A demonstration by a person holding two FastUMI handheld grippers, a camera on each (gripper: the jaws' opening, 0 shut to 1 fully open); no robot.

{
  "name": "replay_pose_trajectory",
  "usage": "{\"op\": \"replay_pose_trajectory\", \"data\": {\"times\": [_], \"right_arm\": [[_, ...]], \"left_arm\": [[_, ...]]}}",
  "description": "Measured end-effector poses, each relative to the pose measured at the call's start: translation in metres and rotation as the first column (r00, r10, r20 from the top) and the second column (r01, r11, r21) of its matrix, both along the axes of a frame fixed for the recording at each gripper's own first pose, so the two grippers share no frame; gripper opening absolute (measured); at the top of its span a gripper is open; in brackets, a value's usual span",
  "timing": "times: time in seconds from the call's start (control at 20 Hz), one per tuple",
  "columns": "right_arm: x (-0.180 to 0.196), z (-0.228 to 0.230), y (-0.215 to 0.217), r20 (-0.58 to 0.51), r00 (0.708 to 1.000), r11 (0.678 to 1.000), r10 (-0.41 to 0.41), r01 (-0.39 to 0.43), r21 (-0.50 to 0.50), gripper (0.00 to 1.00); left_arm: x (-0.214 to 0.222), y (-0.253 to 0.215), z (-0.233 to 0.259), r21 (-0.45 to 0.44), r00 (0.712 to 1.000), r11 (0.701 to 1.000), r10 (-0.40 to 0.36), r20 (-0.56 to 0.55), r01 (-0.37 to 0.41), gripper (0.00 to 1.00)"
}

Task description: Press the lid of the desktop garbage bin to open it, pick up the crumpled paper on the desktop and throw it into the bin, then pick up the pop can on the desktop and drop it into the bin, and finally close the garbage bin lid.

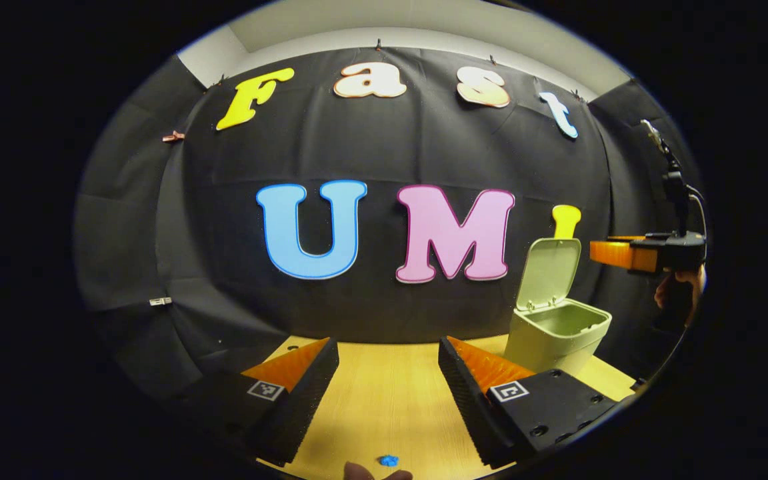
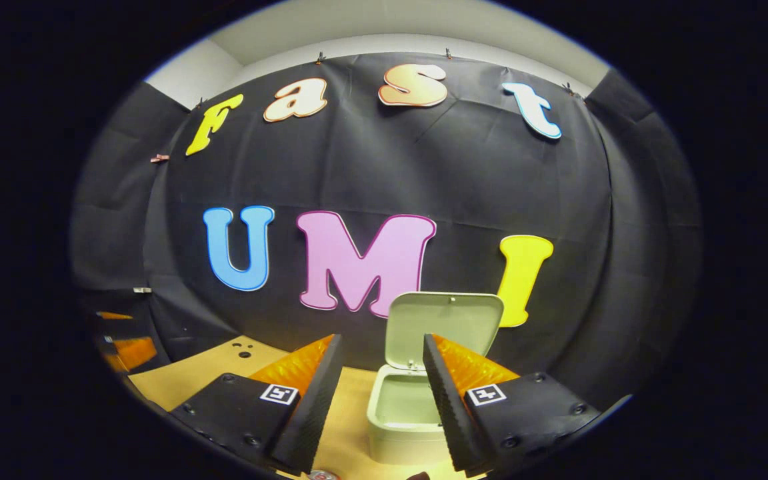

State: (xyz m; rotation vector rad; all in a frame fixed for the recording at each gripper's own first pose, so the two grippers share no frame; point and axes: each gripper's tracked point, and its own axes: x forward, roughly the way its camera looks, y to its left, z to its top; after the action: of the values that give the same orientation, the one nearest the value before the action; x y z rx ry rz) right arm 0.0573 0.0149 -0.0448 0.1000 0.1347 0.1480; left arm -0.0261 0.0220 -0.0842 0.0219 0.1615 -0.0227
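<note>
The pale green desktop bin (image 1: 554,330) stands on the wooden table (image 1: 391,400) at the right of the left gripper view, its lid (image 1: 549,270) tipped up and open. My left gripper (image 1: 387,343) is open over bare table, left of the bin, with nothing between its fingers. In the right gripper view the bin (image 2: 401,417) sits just ahead with its lid (image 2: 443,330) upright. My right gripper (image 2: 383,338) is open and empty, its fingers framing the bin's mouth. A small round metallic thing (image 2: 323,475), perhaps the pop can's top, peeks in at the bottom edge.
My right gripper (image 1: 614,253), held by a hand (image 1: 681,293), hangs above and right of the bin. A small blue lump (image 1: 389,460) lies on the table near the front. The booth's black cloth wall stands close behind the bin. The left gripper (image 2: 124,350) shows at the far left.
</note>
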Motion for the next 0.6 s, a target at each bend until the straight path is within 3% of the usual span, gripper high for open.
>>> {"op": "replay_pose_trajectory", "data": {"times": [0.3,0.45,0.6], "right_arm": [[-0.024,-0.023,0.019,-0.049,0.998,0.999,0.041,-0.041,-0.005,0.79],[-0.033,-0.031,0.021,-0.071,0.997,0.999,0.043,-0.044,-0.017,0.79],[-0.038,-0.035,0.018,-0.080,0.996,0.999,0.034,-0.035,-0.018,0.79]], "left_arm": [[-0.004,-0.014,-0.096,0.019,0.984,0.995,-0.099,-0.149,0.102,0.96],[-0.010,-0.019,-0.161,0.026,0.957,0.988,-0.143,-0.253,0.154,0.96],[-0.017,-0.013,-0.216,0.030,0.920,0.987,-0.137,-0.366,0.158,0.96]]}}
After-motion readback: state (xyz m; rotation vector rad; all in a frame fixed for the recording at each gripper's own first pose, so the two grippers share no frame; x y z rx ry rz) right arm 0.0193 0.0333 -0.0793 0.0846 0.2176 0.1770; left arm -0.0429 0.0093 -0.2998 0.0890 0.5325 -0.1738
